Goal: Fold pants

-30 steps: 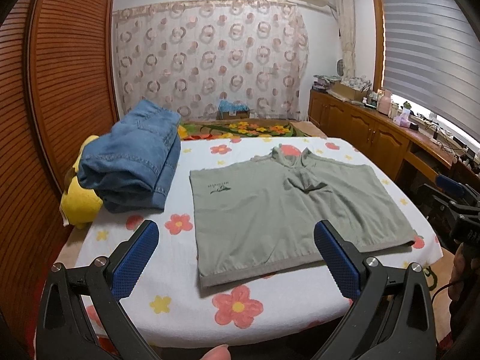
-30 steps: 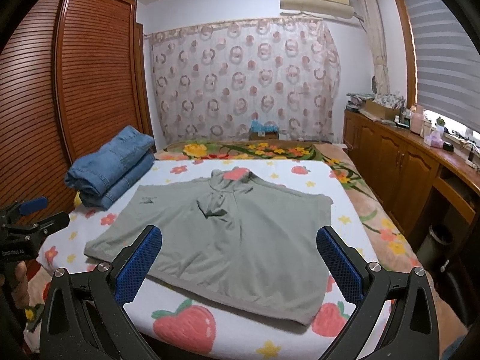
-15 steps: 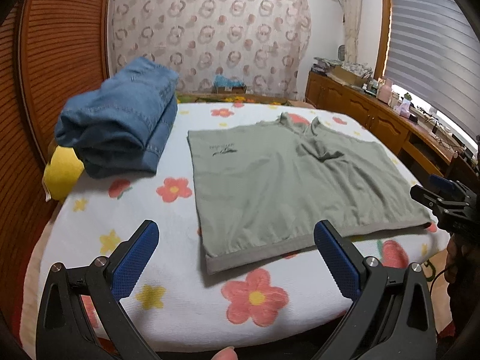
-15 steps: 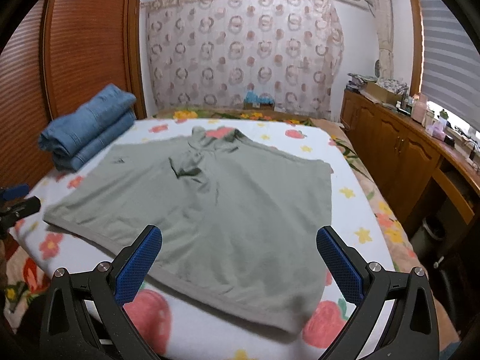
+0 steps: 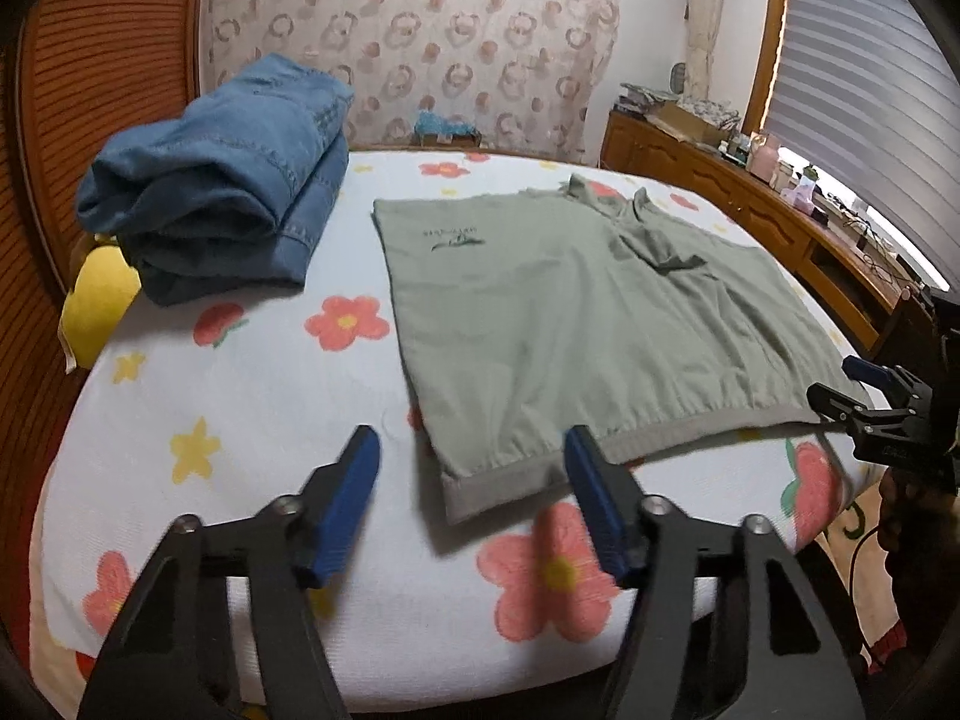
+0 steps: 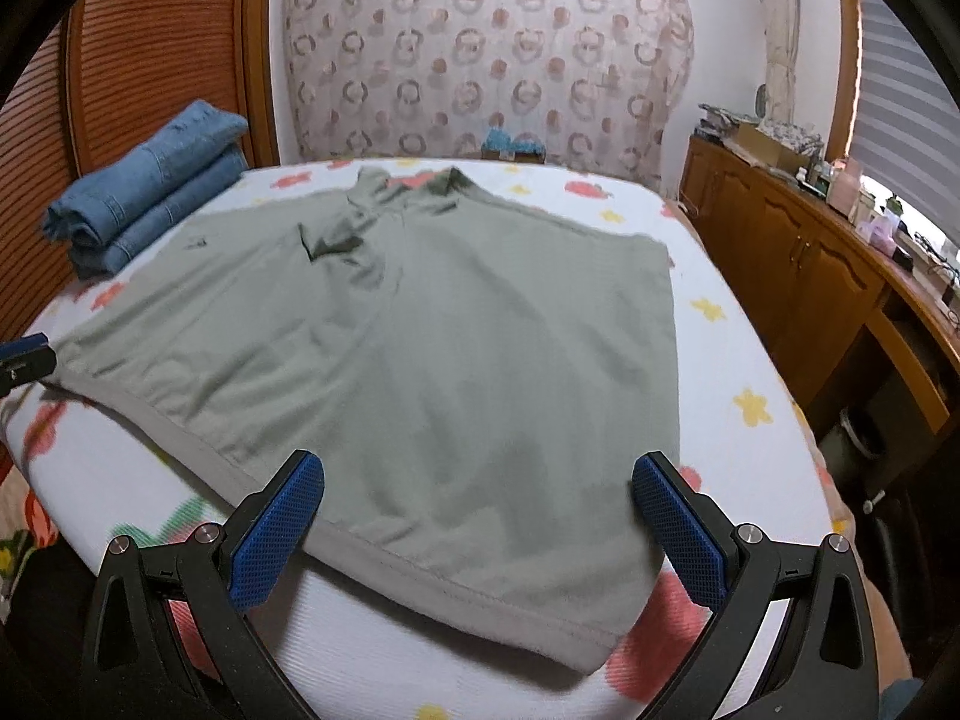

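Note:
A grey-green garment (image 5: 570, 324) with a collar lies spread flat on the flowered bed sheet (image 5: 252, 396). My left gripper (image 5: 474, 498) hangs low over its near left hem corner. Its jaws are closing, the corner lies between the blue pads, and they do not press on it. My right gripper (image 6: 477, 516) stands wide open just above the garment's (image 6: 456, 348) near right hem, with nothing gripped. The right gripper (image 5: 864, 396) also shows at the right edge of the left wrist view. In the right wrist view the left gripper's tip (image 6: 24, 357) shows at the left edge.
Folded blue jeans (image 5: 222, 180) are stacked at the bed's far left, also seen from the right wrist as jeans (image 6: 150, 198). A yellow cushion (image 5: 99, 306) lies beside them. A wooden louvred wardrobe (image 6: 150, 48) stands left, a cluttered wooden sideboard (image 6: 798, 252) right.
My left gripper sank towards the garment's near left hem corner and its jaws narrowed around it. My right gripper tilted down over the near right hem and stayed wide.

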### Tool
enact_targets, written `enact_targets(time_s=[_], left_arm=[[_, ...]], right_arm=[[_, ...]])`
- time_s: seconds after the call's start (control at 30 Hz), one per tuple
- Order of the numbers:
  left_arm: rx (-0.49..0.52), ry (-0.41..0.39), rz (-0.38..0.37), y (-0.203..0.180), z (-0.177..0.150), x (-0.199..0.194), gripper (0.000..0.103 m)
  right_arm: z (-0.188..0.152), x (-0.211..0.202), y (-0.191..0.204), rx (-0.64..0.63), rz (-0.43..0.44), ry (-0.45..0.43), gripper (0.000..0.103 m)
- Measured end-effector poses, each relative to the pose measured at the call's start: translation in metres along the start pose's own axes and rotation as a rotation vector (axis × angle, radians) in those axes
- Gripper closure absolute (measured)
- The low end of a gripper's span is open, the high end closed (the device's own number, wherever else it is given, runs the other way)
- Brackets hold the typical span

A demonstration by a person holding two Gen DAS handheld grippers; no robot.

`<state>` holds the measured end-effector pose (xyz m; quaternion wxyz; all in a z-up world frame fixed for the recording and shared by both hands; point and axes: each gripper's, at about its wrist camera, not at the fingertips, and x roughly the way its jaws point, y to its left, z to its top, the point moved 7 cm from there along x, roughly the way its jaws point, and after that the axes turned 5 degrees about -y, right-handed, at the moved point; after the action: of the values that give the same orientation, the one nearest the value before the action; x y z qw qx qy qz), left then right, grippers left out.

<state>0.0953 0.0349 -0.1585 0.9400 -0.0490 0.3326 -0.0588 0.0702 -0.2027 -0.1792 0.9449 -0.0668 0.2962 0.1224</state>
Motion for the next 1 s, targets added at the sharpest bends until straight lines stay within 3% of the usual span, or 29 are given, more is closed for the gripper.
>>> enact_targets(time_s=[0.13, 0.4, 0.63, 1.0], left_arm=[[-0.008, 0.028, 0.002, 0.005, -0.007, 0.002, 0.060], [-0.003, 0.021, -0.003, 0.005, -0.007, 0.002, 0.069], [-0.011, 0.018, -0.058, -0.003, -0.006, -0.001, 0.094], [0.051, -0.063, -0.163, -0.047, 0.033, -0.021, 0.097]], right_arm=[[0.006, -0.004, -0.001, 0.026, 0.023, -0.001, 0.000], [0.006, -0.012, -0.007, 0.029, 0.037, -0.005, 0.000], [0.007, -0.005, -0.015, 0.038, 0.036, -0.001, 0.000], [0.009, 0.000, -0.020, 0.009, 0.059, -0.004, 0.003]])
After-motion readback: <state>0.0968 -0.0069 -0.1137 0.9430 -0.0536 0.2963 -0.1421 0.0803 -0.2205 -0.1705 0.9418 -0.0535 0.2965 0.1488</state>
